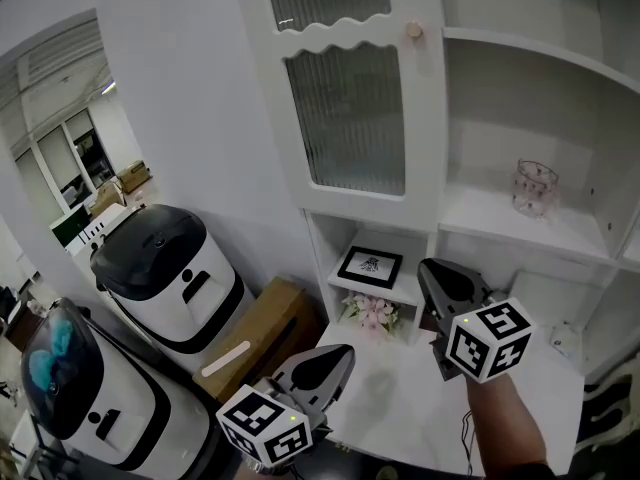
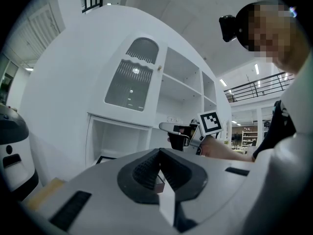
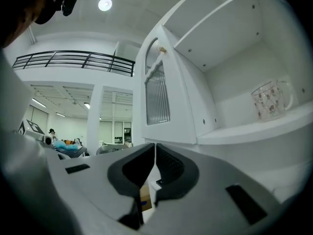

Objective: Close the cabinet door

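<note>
The white cabinet door [image 1: 345, 118] with ribbed glass panels stands swung open to the left of the bare shelves, and its small round knob [image 1: 414, 30] is on its right edge. In the right gripper view the door [image 3: 157, 94] juts out from the cabinet, above and ahead of the jaws. My right gripper [image 1: 428, 266] is shut on nothing, below the door and in front of the lower shelf. My left gripper [image 1: 345, 353] is lower and to the left, also shut and empty. It sees the door [image 2: 132, 80] and the right gripper [image 2: 164, 127] ahead.
A glass mug [image 1: 535, 186] stands on the open shelf. A framed picture [image 1: 370, 265] and flowers [image 1: 368, 313] sit in the lower niche. Two white-and-black machines [image 1: 165, 268] and a cardboard box [image 1: 265, 333] stand to the left of the cabinet.
</note>
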Demonstrator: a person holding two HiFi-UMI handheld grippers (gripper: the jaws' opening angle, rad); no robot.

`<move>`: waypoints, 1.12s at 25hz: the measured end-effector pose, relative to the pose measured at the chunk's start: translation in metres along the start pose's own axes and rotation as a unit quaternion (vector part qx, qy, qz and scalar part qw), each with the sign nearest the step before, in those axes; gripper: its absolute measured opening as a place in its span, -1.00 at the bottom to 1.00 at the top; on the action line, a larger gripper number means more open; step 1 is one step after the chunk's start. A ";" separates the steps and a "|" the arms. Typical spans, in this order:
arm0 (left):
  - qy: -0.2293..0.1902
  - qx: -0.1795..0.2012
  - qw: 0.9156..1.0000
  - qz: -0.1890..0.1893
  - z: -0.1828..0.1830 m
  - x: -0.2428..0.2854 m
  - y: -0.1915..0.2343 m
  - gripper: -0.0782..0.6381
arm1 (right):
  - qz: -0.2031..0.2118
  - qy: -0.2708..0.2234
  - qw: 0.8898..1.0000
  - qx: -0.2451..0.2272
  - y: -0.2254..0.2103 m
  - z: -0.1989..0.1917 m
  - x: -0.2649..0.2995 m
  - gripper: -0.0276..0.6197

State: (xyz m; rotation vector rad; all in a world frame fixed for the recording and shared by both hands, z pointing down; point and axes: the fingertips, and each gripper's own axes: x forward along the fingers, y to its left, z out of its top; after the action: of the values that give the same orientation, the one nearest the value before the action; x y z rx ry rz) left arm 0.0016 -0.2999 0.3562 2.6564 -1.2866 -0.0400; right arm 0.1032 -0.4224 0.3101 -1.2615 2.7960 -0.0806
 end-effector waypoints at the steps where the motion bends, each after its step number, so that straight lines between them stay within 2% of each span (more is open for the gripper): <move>1: 0.000 0.000 1.000 -0.002 0.001 -0.007 0.001 -0.77 | -0.001 0.000 1.000 0.000 0.008 0.000 -0.002 -0.88; 16: -0.020 0.003 1.000 -0.024 0.014 -0.125 0.023 -0.77 | -0.006 0.001 1.000 -0.011 0.139 -0.001 -0.016 -0.89; 28: -0.030 0.004 0.998 -0.063 0.015 -0.180 0.011 -0.77 | -0.041 0.001 0.999 -0.023 0.198 -0.002 -0.058 -0.90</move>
State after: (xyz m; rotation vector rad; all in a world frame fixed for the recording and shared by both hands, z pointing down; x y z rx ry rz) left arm -0.1209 -0.1688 0.3330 2.7601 -1.1364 -0.1331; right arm -0.0068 -0.2479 0.2998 -1.3859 2.7620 -0.0230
